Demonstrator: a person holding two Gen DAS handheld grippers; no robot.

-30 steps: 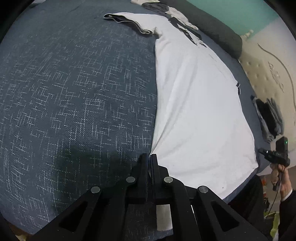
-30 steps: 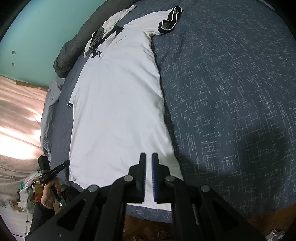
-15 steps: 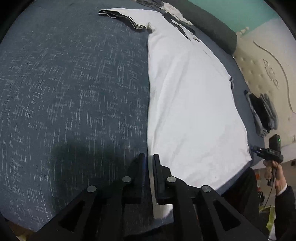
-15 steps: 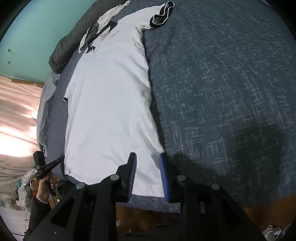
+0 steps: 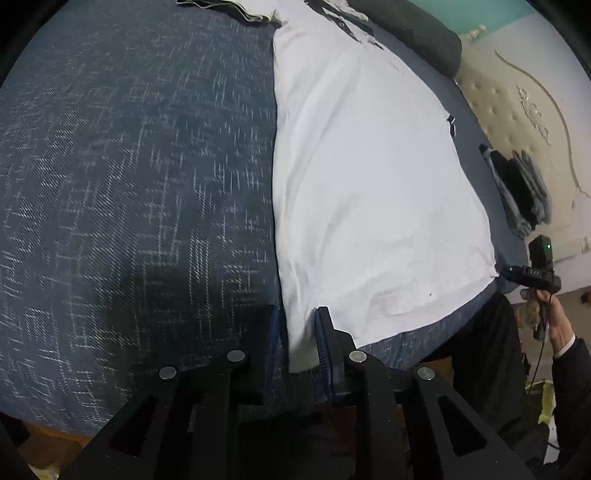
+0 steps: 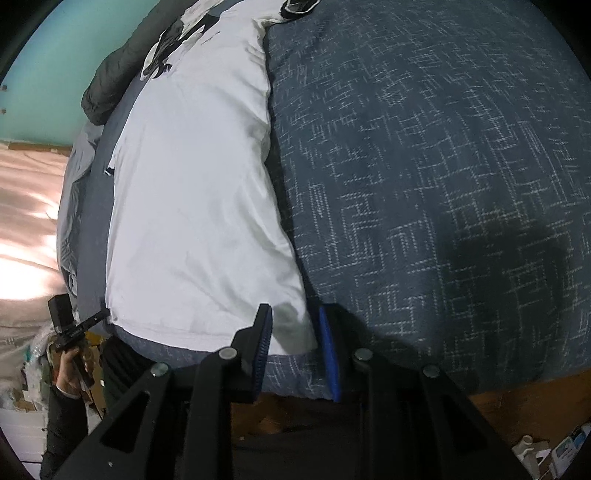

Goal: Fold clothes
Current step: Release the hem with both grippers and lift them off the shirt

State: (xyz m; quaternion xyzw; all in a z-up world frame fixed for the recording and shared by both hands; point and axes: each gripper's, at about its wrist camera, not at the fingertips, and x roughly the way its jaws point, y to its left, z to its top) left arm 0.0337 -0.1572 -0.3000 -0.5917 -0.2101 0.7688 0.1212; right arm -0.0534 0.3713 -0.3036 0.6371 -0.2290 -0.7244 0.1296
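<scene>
A white polo shirt with a dark collar lies flat and lengthwise on the dark blue patterned bed. My left gripper stands over the shirt's near left hem corner. Its jaws are opening, and the corner lies loose between them, not pinched. In the right wrist view the same shirt runs up the left side. My right gripper is open over the near right hem corner, with that corner between its blue pads. Each view shows the other gripper in a hand at the far hem corner.
A folded stack of dark and grey clothes sits on the bed's right side by a cream padded headboard. A dark bolster lies beyond the collar. The bed's near edge and a wooden frame are just below the grippers.
Both grippers were shut at the shirt's hem corners and now stand apart, leaving the corners lying on the bed. The left gripper has shifted so the shirt's collar end sits higher in view.
</scene>
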